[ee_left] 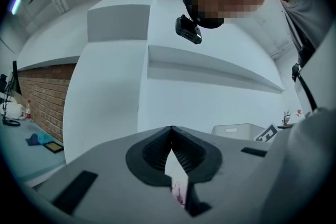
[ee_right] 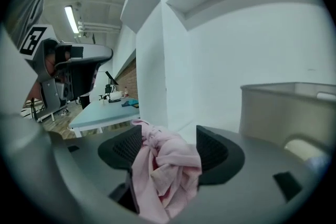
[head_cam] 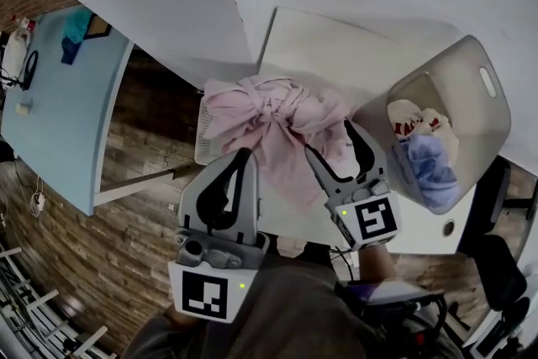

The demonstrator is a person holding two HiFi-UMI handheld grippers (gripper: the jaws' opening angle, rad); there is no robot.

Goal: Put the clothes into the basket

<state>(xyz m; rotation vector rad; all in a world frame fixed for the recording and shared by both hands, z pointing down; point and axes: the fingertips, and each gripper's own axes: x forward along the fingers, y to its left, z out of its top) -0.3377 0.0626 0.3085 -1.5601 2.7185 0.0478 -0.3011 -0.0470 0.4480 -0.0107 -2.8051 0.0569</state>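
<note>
A crumpled pink garment (head_cam: 282, 118) lies on the white table (head_cam: 336, 46). To its right a translucent grey basket (head_cam: 471, 80) leans tilted, holding a white garment with red print (head_cam: 412, 124) and a blue one (head_cam: 429, 164). My right gripper (head_cam: 332, 143) is open at the pink garment's right edge. In the right gripper view the pink cloth (ee_right: 165, 170) bunches between the jaws of that gripper (ee_right: 167, 134), and a gap shows beside the right pad. My left gripper (head_cam: 244, 154) is shut at the garment's lower left. Its jaw tips (ee_left: 171, 131) meet with nothing caught between them.
A white perforated tray (head_cam: 202, 143) pokes out from under the pink garment at the table's left edge. A light-blue table (head_cam: 59, 97) with small items stands further left over a brick-patterned floor. A dark chair (head_cam: 504, 265) sits at the lower right.
</note>
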